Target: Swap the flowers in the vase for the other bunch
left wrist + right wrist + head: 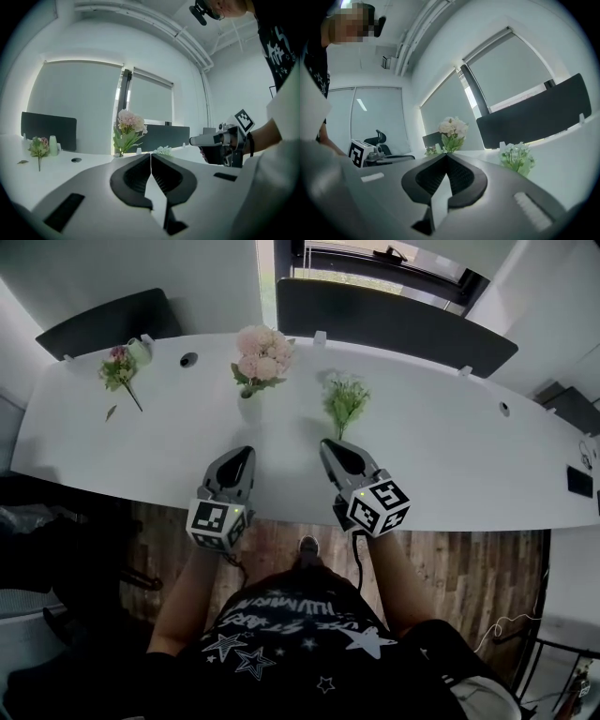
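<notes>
Closest to us is a black shirt [281, 638] printed with white stars, with two bare forearms reaching forward from it over a wood floor [281, 549]. Each hand holds a gripper at the near edge of a long white table [450, 465].

The left gripper [246, 453] and the right gripper [328, 443] point away from us, side by side and a little apart. In the left gripper view we see the left gripper [150, 153] with its jaws pressed together and nothing between them. In the right gripper view the right gripper [446, 154] looks the same: jaws closed and empty.

Beyond the left gripper, near the middle of the table, pink flowers [263, 354] stand upright in a small white vase [247, 407]. Just to their right, beyond the right gripper, a green bunch [345, 401] with pale blossoms seems to lie flat on the table, its stem toward us. Neither gripper touches either one.

Well off to the left, near the table's far corner, we see a small bunch [119, 367] with a pink bloom, and a loose leaf [111, 412] just beside it. Dark screens [394, 324] stand along the table's far edge.
</notes>
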